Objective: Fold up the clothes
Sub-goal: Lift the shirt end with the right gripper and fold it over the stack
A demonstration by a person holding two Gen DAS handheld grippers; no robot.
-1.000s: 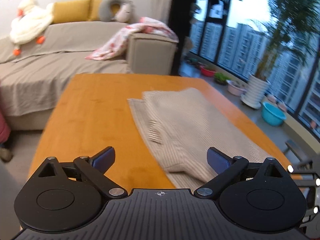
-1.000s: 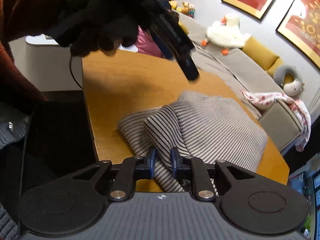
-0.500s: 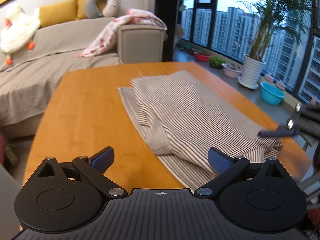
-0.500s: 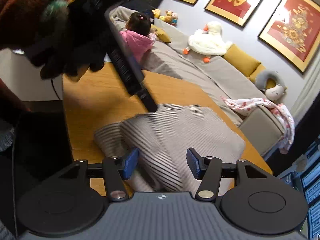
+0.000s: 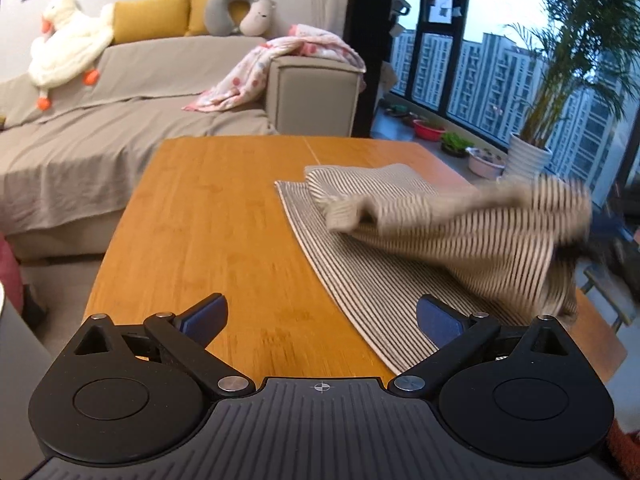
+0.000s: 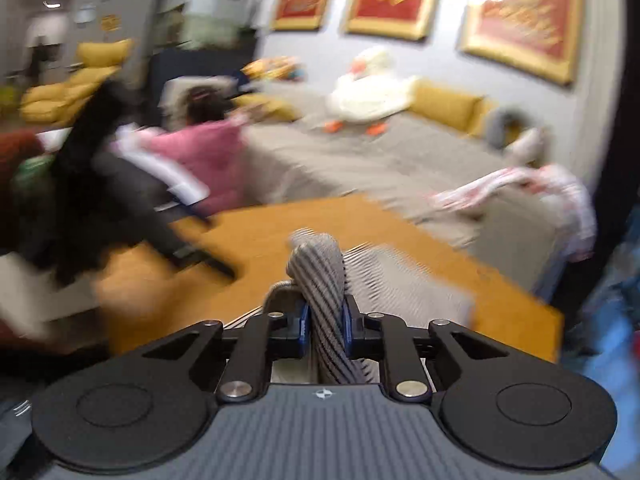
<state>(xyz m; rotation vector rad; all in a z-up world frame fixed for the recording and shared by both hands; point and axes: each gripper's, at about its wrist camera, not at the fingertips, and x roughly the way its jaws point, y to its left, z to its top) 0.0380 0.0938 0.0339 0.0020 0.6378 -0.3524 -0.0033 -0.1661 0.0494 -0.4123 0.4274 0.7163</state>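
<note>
A beige and dark striped knit garment (image 5: pixel 400 248) lies on the right half of the orange wooden table (image 5: pixel 208 216). Its right side is lifted off the table and blurred. My left gripper (image 5: pixel 320 318) is open and empty, low over the table's near edge, its right finger just above the garment's near hem. My right gripper (image 6: pixel 324 326) is shut on a thick fold of the striped garment (image 6: pixel 320 276), held above the table (image 6: pixel 256 248). The right wrist view is motion-blurred.
A grey sofa (image 5: pixel 120 92) with a white plush duck (image 5: pixel 68 52), yellow cushions and a pink blanket stands beyond the table. Windows and a potted palm (image 5: pixel 536 148) are at the right. A child in pink (image 6: pixel 204 152) sits by the sofa.
My right gripper closed on a fold of the garment and lifted its right side. My left gripper shifted left, staying open.
</note>
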